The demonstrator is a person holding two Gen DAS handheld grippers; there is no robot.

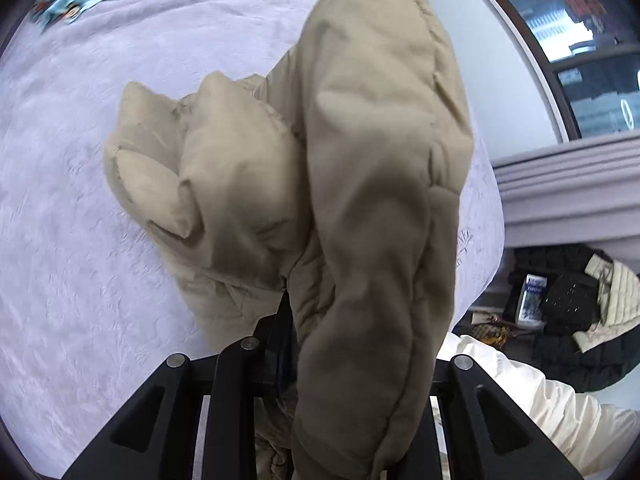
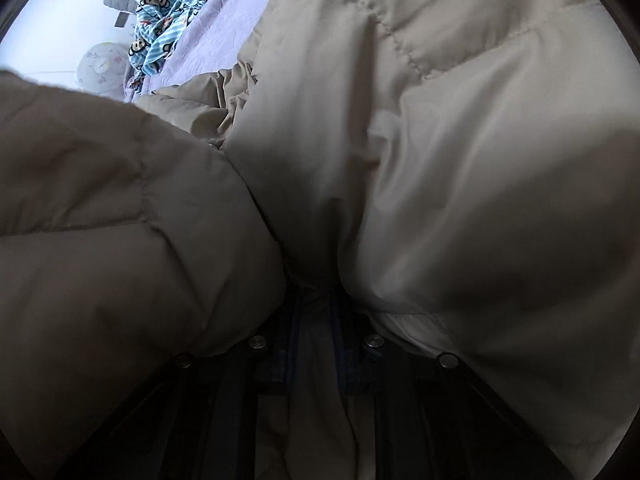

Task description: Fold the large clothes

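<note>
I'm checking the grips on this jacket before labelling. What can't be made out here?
- Left wrist view: left gripper fingertips, buried under the beige puffer jacket.
- Right wrist view: right gripper pads in dark shadow; the jacket fills the view, hiding which part is pinched.
- Both views: the jacket's overall layout, cut off by edges.

My right gripper (image 2: 316,320) is clamped on a fold of the beige puffer jacket (image 2: 460,160), which billows on both sides and fills most of my view. Beyond it I see the lilac bedspread (image 2: 224,24) and a blue cartoon-print blanket (image 2: 168,20).
</note>
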